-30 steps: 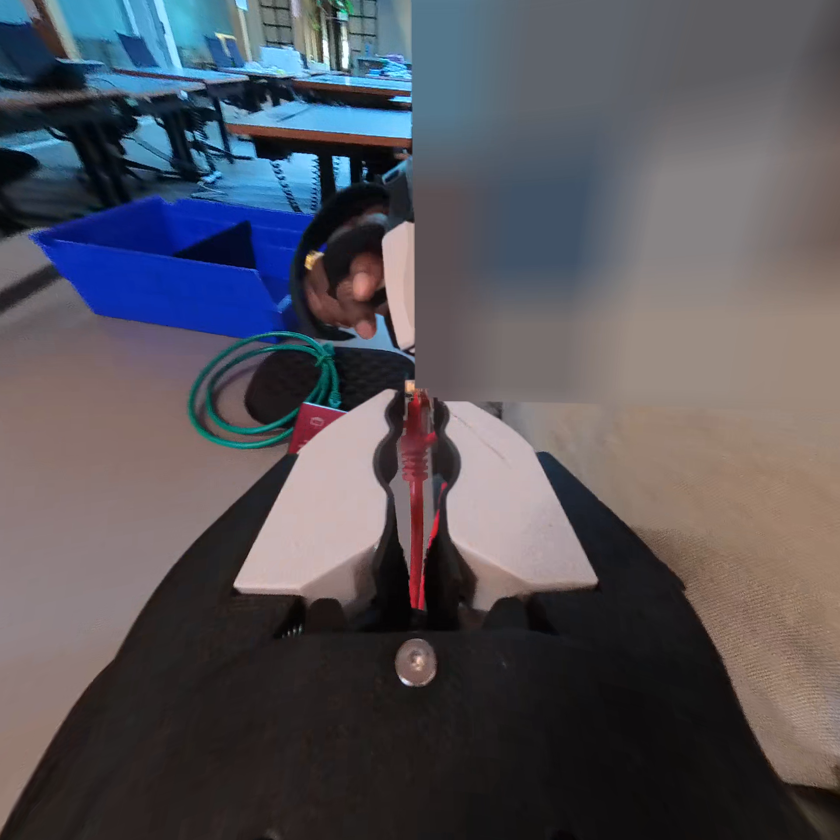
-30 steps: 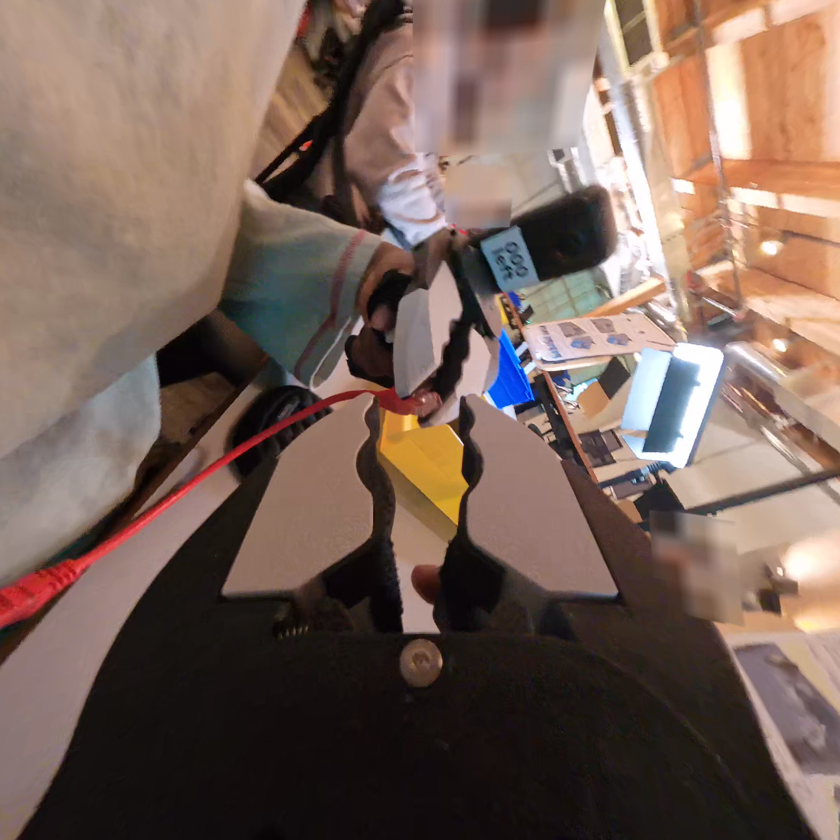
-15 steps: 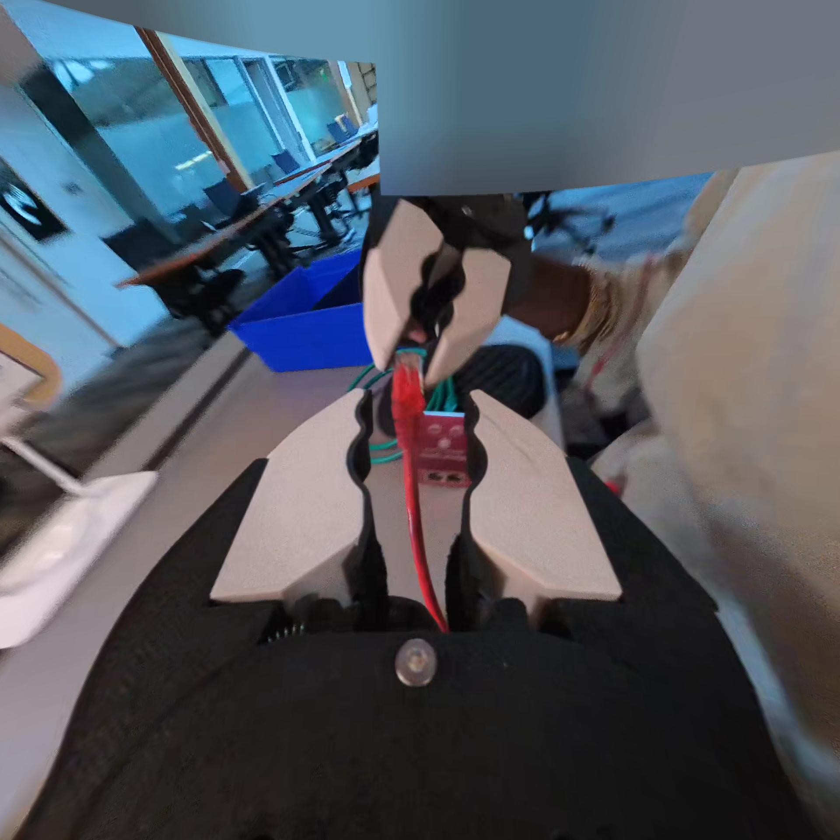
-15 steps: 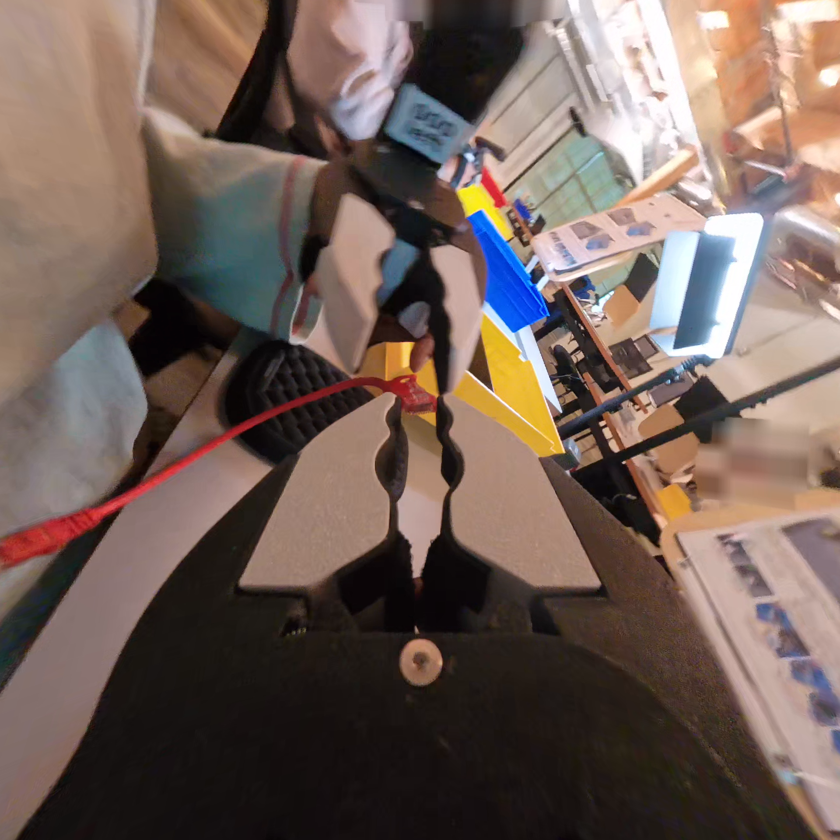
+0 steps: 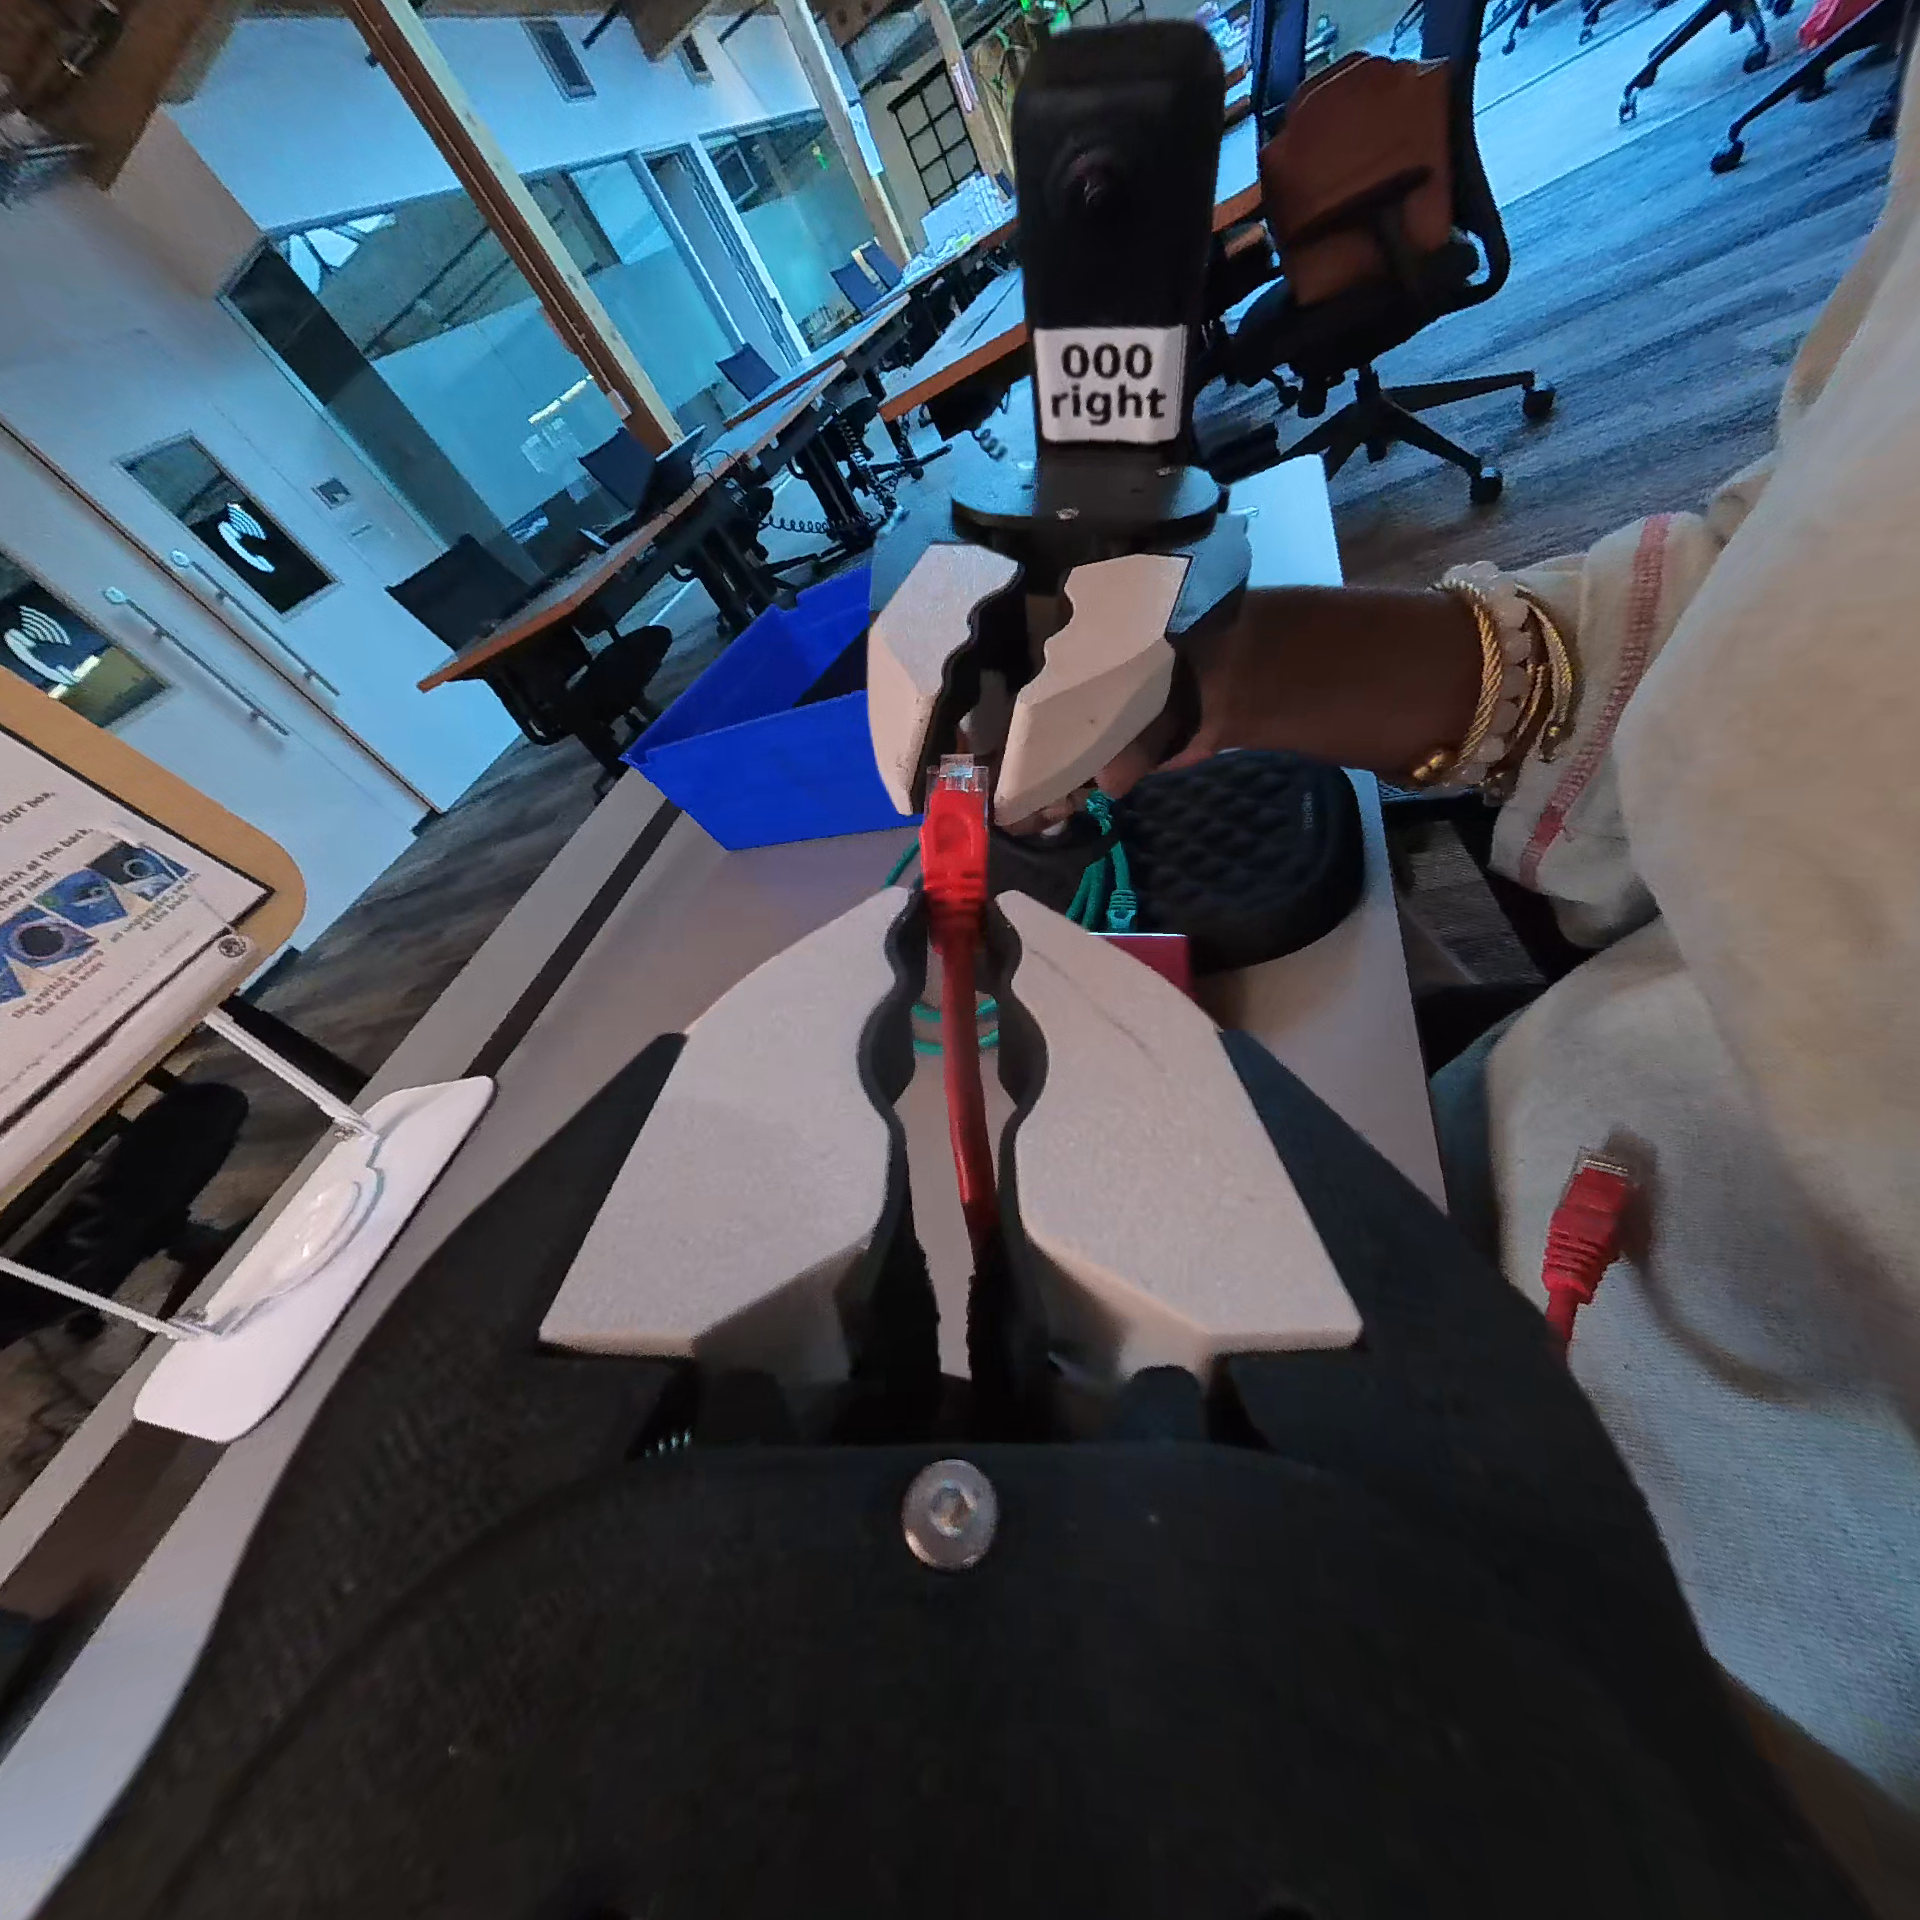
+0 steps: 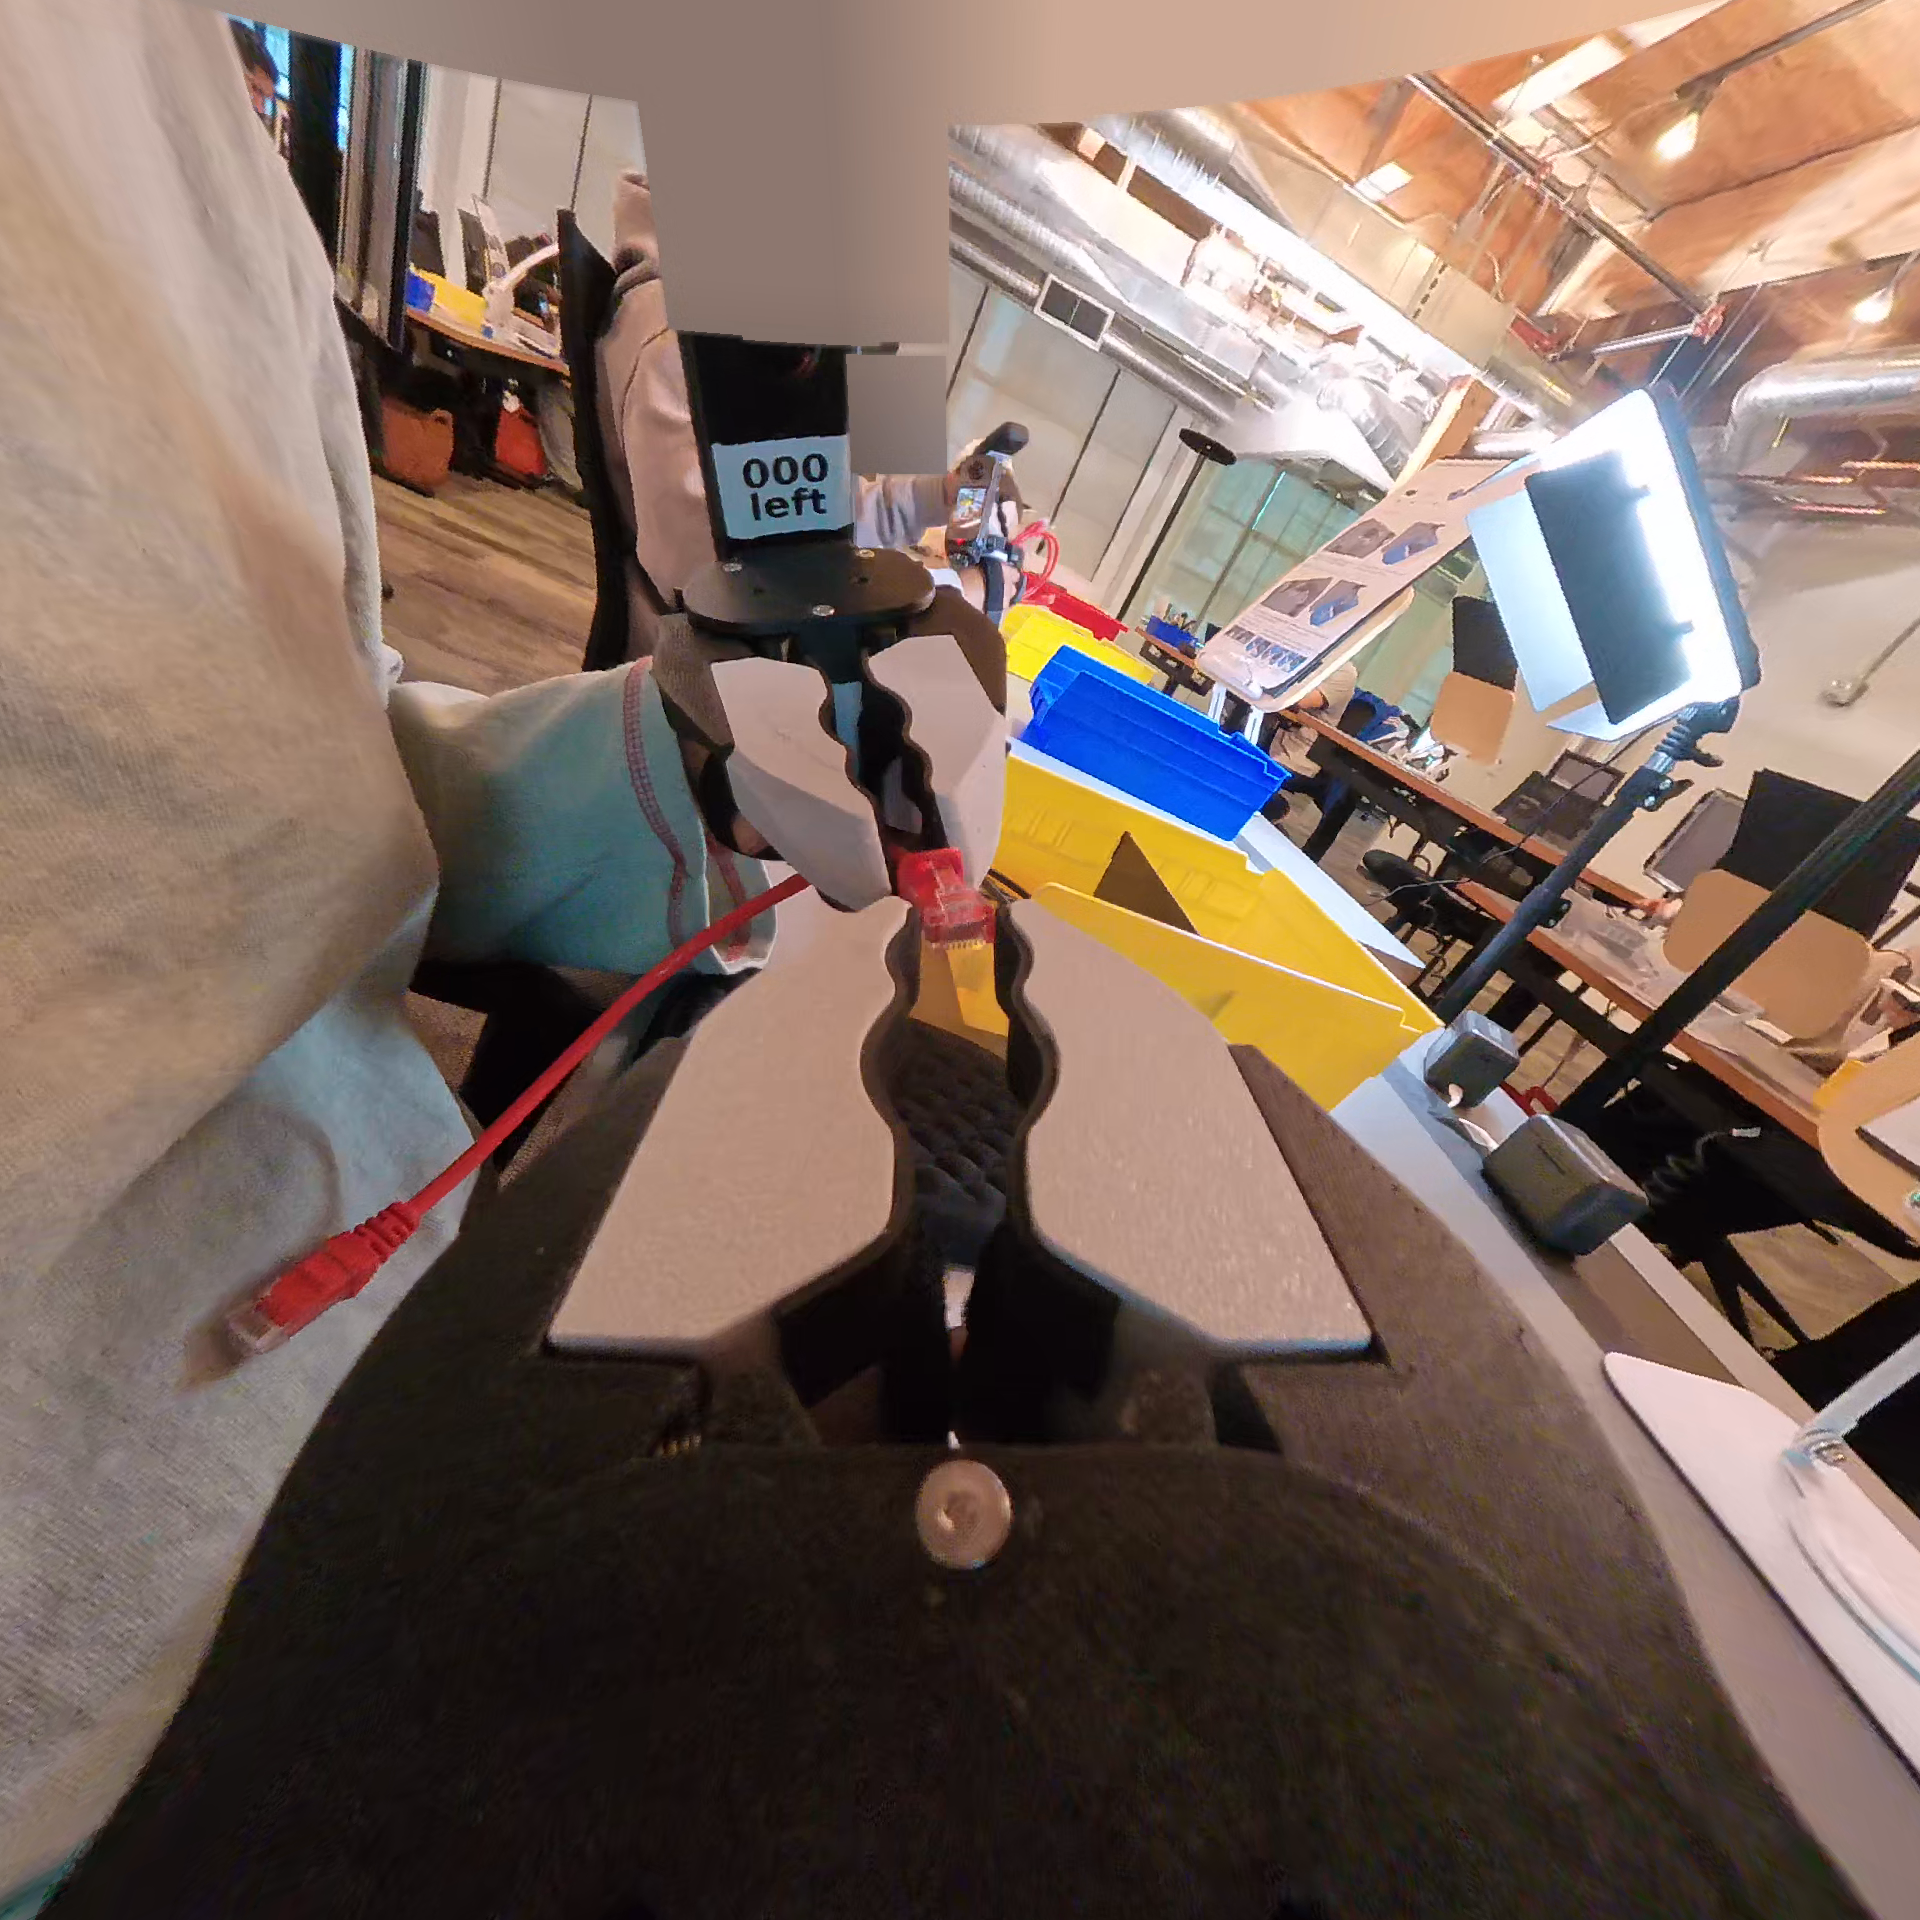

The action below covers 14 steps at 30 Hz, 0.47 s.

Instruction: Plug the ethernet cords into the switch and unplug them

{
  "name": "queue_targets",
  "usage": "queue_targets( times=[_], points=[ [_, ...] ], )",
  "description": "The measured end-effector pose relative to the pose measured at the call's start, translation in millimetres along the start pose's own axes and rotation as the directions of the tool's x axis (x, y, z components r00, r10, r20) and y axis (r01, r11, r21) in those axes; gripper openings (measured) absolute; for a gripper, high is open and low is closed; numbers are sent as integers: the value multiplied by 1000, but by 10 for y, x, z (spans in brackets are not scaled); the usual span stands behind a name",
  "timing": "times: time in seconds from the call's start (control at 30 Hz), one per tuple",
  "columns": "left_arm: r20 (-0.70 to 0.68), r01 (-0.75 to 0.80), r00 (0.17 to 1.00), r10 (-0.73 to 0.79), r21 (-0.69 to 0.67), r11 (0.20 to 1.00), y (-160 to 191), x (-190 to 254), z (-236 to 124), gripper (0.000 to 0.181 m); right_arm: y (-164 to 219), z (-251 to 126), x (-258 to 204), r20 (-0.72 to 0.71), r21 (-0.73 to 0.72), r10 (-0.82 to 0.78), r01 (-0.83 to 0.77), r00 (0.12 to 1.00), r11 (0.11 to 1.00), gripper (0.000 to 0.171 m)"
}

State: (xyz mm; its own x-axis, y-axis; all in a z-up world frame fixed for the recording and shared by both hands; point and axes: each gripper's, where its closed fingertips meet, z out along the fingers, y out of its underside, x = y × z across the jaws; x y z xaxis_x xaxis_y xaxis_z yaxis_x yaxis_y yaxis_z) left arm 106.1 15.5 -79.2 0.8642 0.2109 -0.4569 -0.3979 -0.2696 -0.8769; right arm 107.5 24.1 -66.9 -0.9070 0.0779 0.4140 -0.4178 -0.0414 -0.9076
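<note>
The left gripper [image 5: 954, 914] pinched the red cord [image 5: 961, 1039] at frame centre, having closed since half a second earlier; the right gripper [image 6: 951, 925] stood slightly apart around its plug [image 6: 948, 906]. The blue bin [image 5: 774, 743] and yellow bin [image 6: 1195, 935] hid their contents.

Hidden and cut-off parts around the red cord

The red switch [image 5: 1153, 954] shows only a corner behind the left gripper [image 5: 954, 914]'s right finger; its ports are out of sight. The green cord [image 5: 1103, 896] is mostly covered by both grippers. The red cord [image 5: 961, 1049] disappears between the fingers' bases. The blue bin [image 5: 774, 753] is half hidden.
</note>
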Motion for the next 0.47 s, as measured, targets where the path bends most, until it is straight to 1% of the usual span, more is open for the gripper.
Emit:
queue_targets(
  times=[0.07, 0.13, 0.17, 0.23, 0.3, 0.33, 0.4, 0.43, 0.47],
  points=[
    [-27, 30, 999, -31, -34, 999, 38, 20, 0, 10, 49, -4, -26, 14, -15, 16, -16, 1000, 1000, 13],
    [-63, 46, 997, -53, -110, 993, 128, 66, -9, 10, 148, -35, -89, 65, -74, 52, -47, 997, 996, 13],
    [-47, 34, 998, -42, -167, 985, 199, 47, -30, 10, 211, -82, -111, 86, -118, 78, -68, 993, 991, 19],
    [2, -9, 1000, 10, -318, 948, 391, -38, -134, 10, 406, -234, -163, 112, -261, 142, -109, 983, 959, 47],
    [17, -54, 997, 71, -478, 877, 589, -92, -282, 10, 715, -422, -214, 94, -479, 189, -122, 978, 870, 75],
    [3, -71, 996, 85, -531, 844, 656, -86, -344, 10, 882, -519, -237, 80, -585, 190, -108, 979, 803, 80],
    [-33, -82, 997, 77, -562, 823, 716, -46, -377, 10, 1188, -672, -291, 83, -749, 167, -49, 982, 661, 90],
    [-48, -81, 997, 66, -553, 829, 731, -26, -354, 10, 1310, -714, -322, 99, -798, 157, -16, 983, 602, 95],
    [-51, -78, 997, 60, -540, 838, 749, -22, -317, 10, 1410, -732, -343, 114, -828, 150, 10, 982, 561, 97]
  ],
)
